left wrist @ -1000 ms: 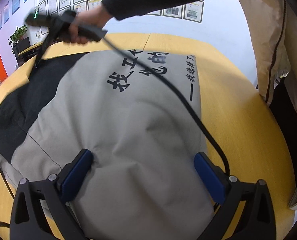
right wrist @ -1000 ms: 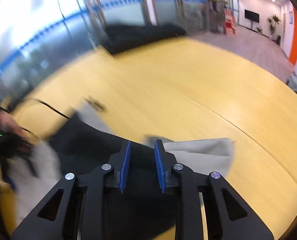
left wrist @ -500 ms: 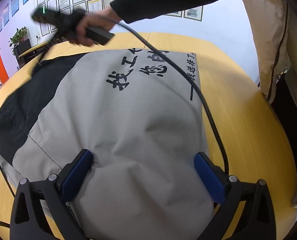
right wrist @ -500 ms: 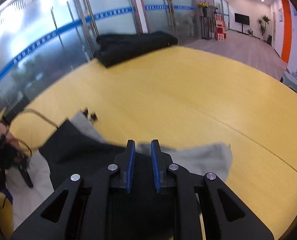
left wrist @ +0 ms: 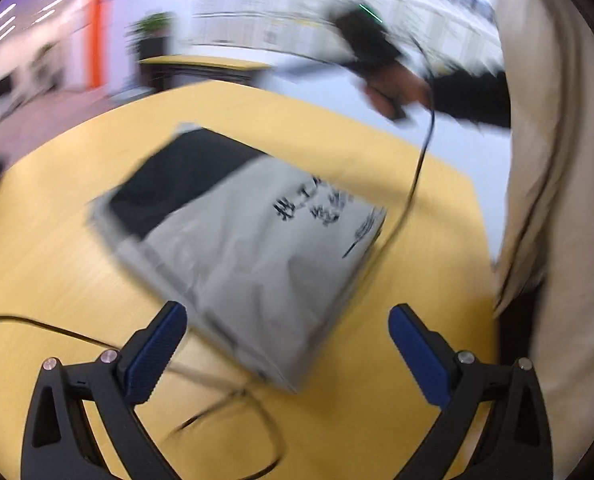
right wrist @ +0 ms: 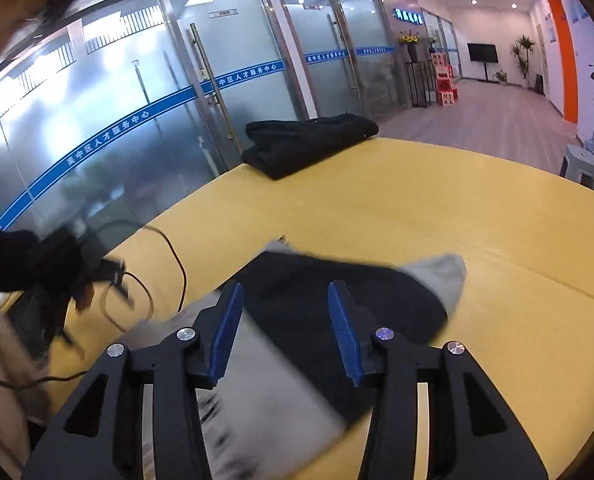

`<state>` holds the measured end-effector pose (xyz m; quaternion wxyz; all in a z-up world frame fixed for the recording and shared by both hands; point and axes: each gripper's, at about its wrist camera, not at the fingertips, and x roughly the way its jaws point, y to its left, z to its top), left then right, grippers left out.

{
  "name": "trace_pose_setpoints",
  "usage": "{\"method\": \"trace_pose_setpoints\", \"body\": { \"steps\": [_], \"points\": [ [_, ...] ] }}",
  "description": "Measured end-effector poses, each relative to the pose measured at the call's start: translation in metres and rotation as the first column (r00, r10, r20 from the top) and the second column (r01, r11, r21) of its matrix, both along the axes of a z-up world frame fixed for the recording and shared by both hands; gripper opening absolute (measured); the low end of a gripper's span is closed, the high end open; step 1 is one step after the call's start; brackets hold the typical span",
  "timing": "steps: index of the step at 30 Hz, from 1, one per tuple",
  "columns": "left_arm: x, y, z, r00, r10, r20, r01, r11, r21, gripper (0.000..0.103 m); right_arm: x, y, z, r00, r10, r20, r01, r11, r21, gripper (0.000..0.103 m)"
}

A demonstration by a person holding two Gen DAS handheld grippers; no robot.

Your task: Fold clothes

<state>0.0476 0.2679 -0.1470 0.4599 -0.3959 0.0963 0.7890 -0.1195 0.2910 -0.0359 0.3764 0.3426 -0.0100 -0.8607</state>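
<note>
A folded grey and black garment (left wrist: 249, 248) with black printed characters lies on the yellow table (left wrist: 57, 240). My left gripper (left wrist: 287, 344) is open and empty, raised above the garment's near corner. In the right wrist view the same garment (right wrist: 337, 304) lies under my right gripper (right wrist: 283, 328), which is open and empty above its black part. The right gripper's handle also shows in the left wrist view (left wrist: 371, 40), held high in a hand. The left wrist view is blurred.
A second folded black garment (right wrist: 309, 142) lies at the table's far edge by the glass doors. Black cables (left wrist: 225, 400) trail over the table near the left gripper. The person's beige clothing (left wrist: 557, 200) fills the right of the left view.
My left gripper has lifted off and pulled back from the garment. My right gripper has opened, let go of the black cloth and risen. The garment now lies folded smaller.
</note>
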Motion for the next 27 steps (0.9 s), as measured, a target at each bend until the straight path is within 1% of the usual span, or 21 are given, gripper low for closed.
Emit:
{"method": "trace_pose_setpoints", "body": {
  "steps": [1,3,5,6,7,8,10,13,15,16,18,19,21,22,24,25,27],
  "points": [
    [0.007,-0.008,0.013,0.996,0.08,0.04,-0.08,0.997,0.011,0.103,0.019,0.011,0.008,1.0,-0.014,0.027,0.014,1.0,0.024,0.045],
    [0.024,-0.024,0.033,0.973,0.208,0.1,-0.212,0.977,0.026,0.103,0.046,0.04,0.019,0.993,-0.056,0.103,0.049,0.997,0.067,0.047],
    [0.033,-0.031,0.038,0.936,0.308,0.17,-0.32,0.946,0.046,0.103,0.068,0.078,0.026,0.979,-0.101,0.175,0.085,0.992,0.096,0.05],
    [0.032,-0.03,0.036,0.919,0.338,0.204,-0.356,0.932,0.062,0.103,0.077,0.097,0.026,0.971,-0.121,0.205,0.1,0.989,0.112,0.051],
    [0.031,-0.028,0.033,0.9,0.364,0.238,-0.391,0.917,0.077,0.103,0.079,0.104,0.017,0.964,-0.127,0.233,0.098,0.986,0.132,0.051],
    [0.027,-0.025,0.023,0.886,0.376,0.271,-0.414,0.905,0.099,0.103,0.081,0.111,0.007,0.956,-0.133,0.261,0.095,0.984,0.153,0.051],
    [0.012,-0.017,-0.004,0.854,0.366,0.371,-0.449,0.877,0.169,0.103,0.085,0.124,-0.013,0.938,-0.147,0.315,0.089,0.977,0.193,0.051],
    [-0.013,-0.012,-0.047,0.795,0.395,0.46,-0.518,0.837,0.177,0.103,0.093,0.148,-0.041,0.905,-0.172,0.39,0.076,0.965,0.251,0.051],
    [-0.025,-0.018,-0.064,0.76,0.432,0.486,-0.566,0.808,0.166,0.103,0.114,0.189,-0.048,0.893,-0.199,0.403,0.086,0.956,0.281,0.051],
    [-0.034,-0.018,-0.074,0.739,0.444,0.506,-0.591,0.788,0.172,0.103,0.116,0.204,-0.048,0.89,-0.213,0.404,0.103,0.956,0.276,0.051],
    [-0.049,-0.014,-0.093,0.702,0.47,0.535,-0.63,0.761,0.157,0.103,0.111,0.223,-0.047,0.89,-0.222,0.397,0.118,0.956,0.269,0.051],
    [-0.056,-0.012,-0.102,0.682,0.482,0.55,-0.648,0.747,0.149,0.103,0.102,0.224,-0.046,0.893,-0.223,0.391,0.127,0.958,0.257,0.052],
    [-0.067,-0.009,-0.113,0.656,0.488,0.576,-0.67,0.728,0.146,0.103,0.086,0.22,-0.049,0.899,-0.21,0.384,0.133,0.967,0.219,0.053],
    [-0.071,-0.008,-0.12,0.636,0.487,0.6,-0.684,0.715,0.145,0.103,0.08,0.218,-0.049,0.904,-0.197,0.38,0.13,0.972,0.194,0.053],
    [-0.075,-0.007,-0.13,0.595,0.477,0.647,-0.701,0.701,0.128,0.103,0.06,0.201,-0.055,0.912,-0.156,0.379,0.109,0.984,0.14,0.054],
    [-0.077,-0.002,-0.137,0.563,0.48,0.673,-0.71,0.697,0.097,0.103,0.05,0.185,-0.063,0.916,-0.135,0.379,0.095,0.988,0.122,0.054],
    [-0.078,0.004,-0.151,0.509,0.477,0.717,-0.723,0.688,0.055,0.103,0.031,0.165,-0.072,0.92,-0.089,0.381,0.061,0.995,0.085,0.054]
  ]
}}
